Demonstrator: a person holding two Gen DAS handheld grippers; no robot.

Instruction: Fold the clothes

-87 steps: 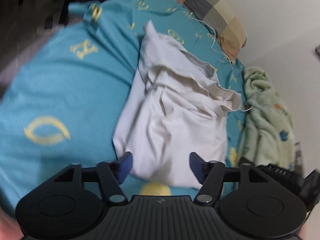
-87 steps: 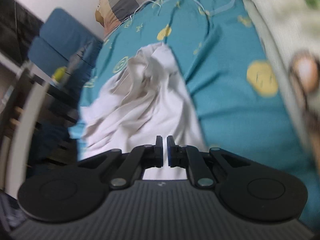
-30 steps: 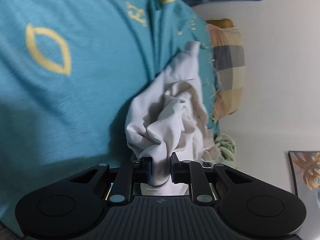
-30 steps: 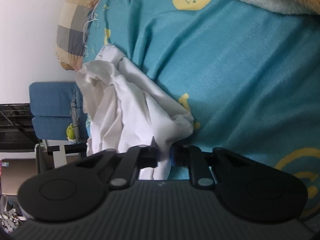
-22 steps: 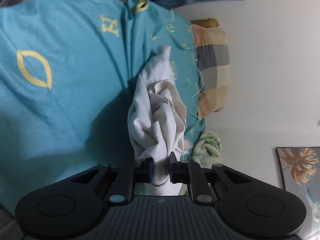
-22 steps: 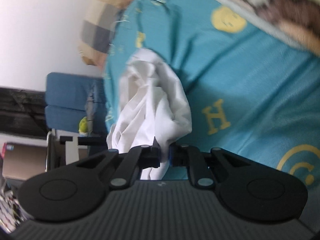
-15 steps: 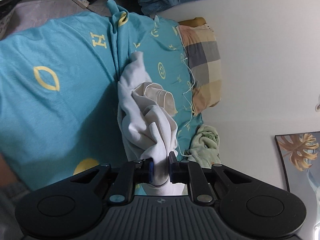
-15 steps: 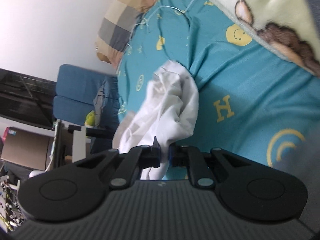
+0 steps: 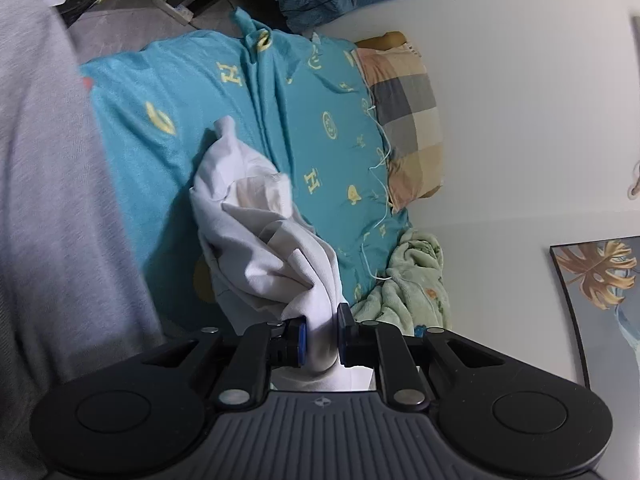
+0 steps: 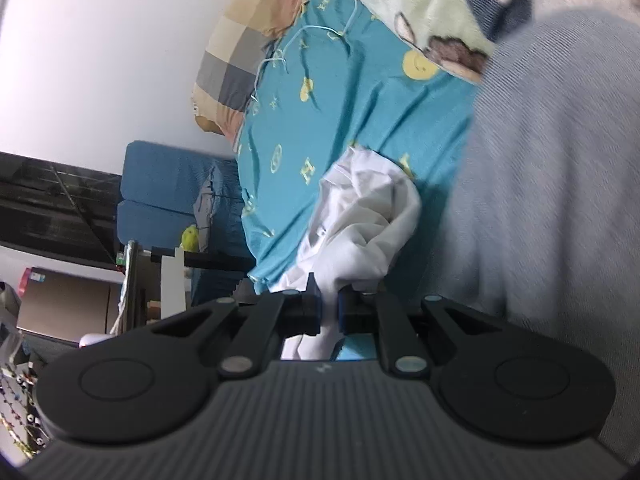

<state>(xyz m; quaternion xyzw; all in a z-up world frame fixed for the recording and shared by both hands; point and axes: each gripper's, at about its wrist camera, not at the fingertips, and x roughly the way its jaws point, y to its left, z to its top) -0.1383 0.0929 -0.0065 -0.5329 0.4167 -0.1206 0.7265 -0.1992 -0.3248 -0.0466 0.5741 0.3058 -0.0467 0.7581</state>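
- From the left wrist: the left gripper (image 9: 322, 334) has its jaws pinched narrow on a bunched fold of the white garment (image 9: 260, 232), with cloth filling the gap between the blue pads and spilling a little behind them.
- The rest of the garment trails forward from the jaws in crumpled folds, its far end resting on the teal bedsheet (image 9: 160, 184).
- A checked pillow (image 9: 408, 120) lies at the head of the bed against the white wall, and a pale green fleece blanket (image 9: 412, 280) is heaped just beside the sheet's edge, close to the right-hand finger.
- Grey clothing of the person (image 9: 52, 220) fills the left side of this view; a framed leaf picture (image 9: 600, 280) shows at the right.
- From the right wrist: the right gripper (image 10: 329, 312) is likewise clamped narrow on the white garment (image 10: 360, 216), a strip of it passing straight between the pads and hanging down below.
- Ahead of these jaws the garment bulges in a loose lump above the teal bedsheet (image 10: 340, 100).
- The checked pillow (image 10: 248, 44) sits by the wall, and a blue chair (image 10: 168, 192) stands beside the bed.
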